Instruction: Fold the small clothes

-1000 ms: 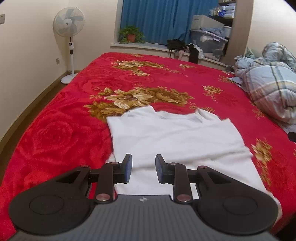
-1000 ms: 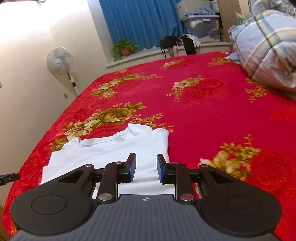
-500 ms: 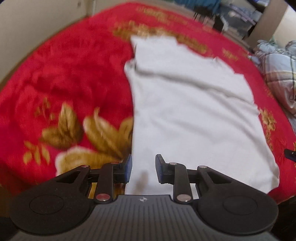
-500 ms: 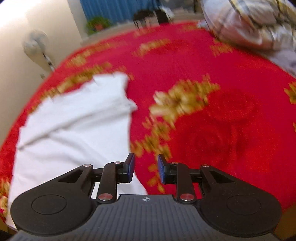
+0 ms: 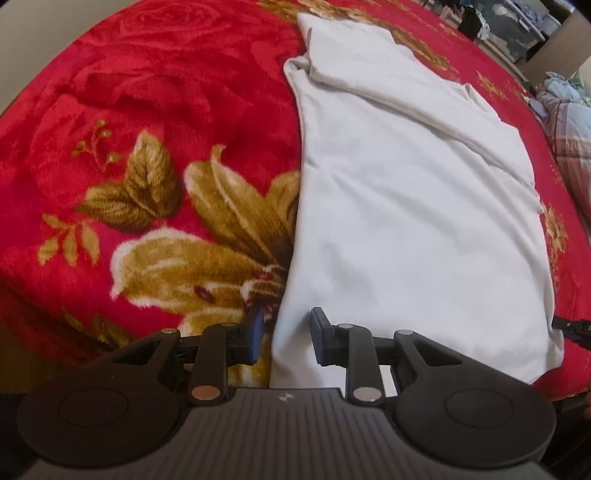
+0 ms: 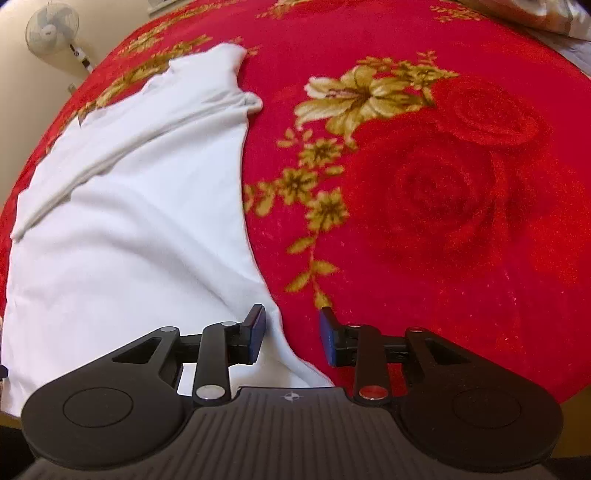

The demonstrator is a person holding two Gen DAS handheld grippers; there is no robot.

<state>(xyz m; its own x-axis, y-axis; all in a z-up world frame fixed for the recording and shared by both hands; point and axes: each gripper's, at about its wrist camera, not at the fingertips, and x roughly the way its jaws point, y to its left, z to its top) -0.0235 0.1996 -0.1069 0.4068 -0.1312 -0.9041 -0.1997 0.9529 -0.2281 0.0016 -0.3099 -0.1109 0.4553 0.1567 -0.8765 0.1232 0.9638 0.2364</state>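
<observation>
A: Risk first: the red floral blanket [image 5: 147, 110] under the white shirt [image 5: 406, 203] is plush, so either gripper could pinch pile along with the hem, or catch only one layer, and the fold would drag crooked.

B: Where's the shirt?

A: Flat on the bed; its near corners sit between each pair of fingers. The left gripper [image 5: 286, 334] is spread, unpinched. The right gripper [image 6: 291, 334] has just been opening, hem edge between, not pressed.

B: The room?

A: Beyond the right gripper, a standing fan [image 6: 51, 31] by the wall.
</observation>
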